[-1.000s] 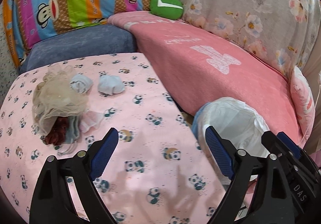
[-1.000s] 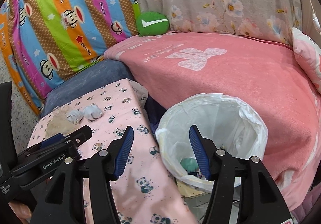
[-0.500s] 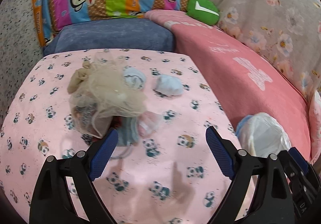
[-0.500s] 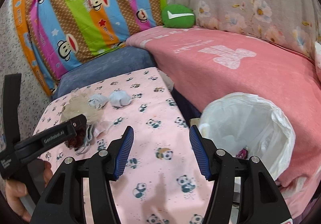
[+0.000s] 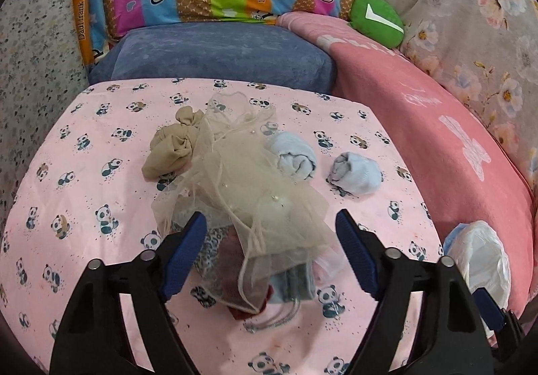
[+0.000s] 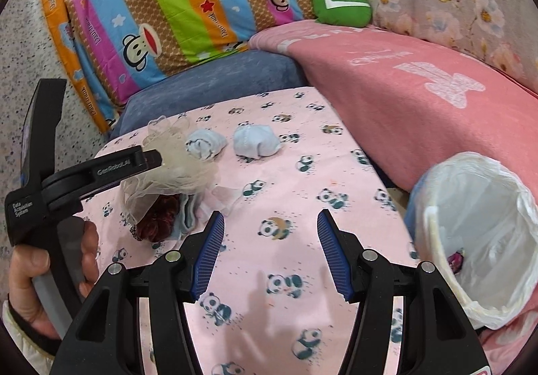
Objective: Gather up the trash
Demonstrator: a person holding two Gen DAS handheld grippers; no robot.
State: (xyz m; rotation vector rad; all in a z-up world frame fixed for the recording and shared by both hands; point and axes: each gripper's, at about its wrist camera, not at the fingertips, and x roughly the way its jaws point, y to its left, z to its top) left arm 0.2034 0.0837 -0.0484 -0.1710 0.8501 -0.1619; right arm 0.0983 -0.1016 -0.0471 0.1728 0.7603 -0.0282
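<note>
A heap of trash lies on the pink panda cloth [image 5: 84, 180]: beige tulle [image 5: 248, 180] over a dark red wad [image 5: 235, 260] and grey-blue scraps, with a knotted beige rag [image 5: 175, 146] at its far left. Two rolled pale-blue bundles [image 5: 296, 160] [image 5: 356, 173] sit to the right of it. My left gripper [image 5: 269, 227] straddles the near end of the heap; its jaws are closing and the pads are not pressing in. My right gripper [image 6: 270, 223] hovers open over bare cloth to the right of the heap [image 6: 175, 170], nothing between its fingers.
A bin with a white liner [image 6: 487, 240] stands at the table's right edge against the pink sofa blanket [image 6: 420, 79]; a small dark scrap lies inside. A blue cushion [image 5: 218, 49] and a green pillow [image 5: 376, 18] lie behind. A hand [image 6: 30, 277] holds the left gripper.
Both grippers swung left, away from the bin and over the table. The left one now stands over the heap with its jaws narrower. The right jaws kept their width.
</note>
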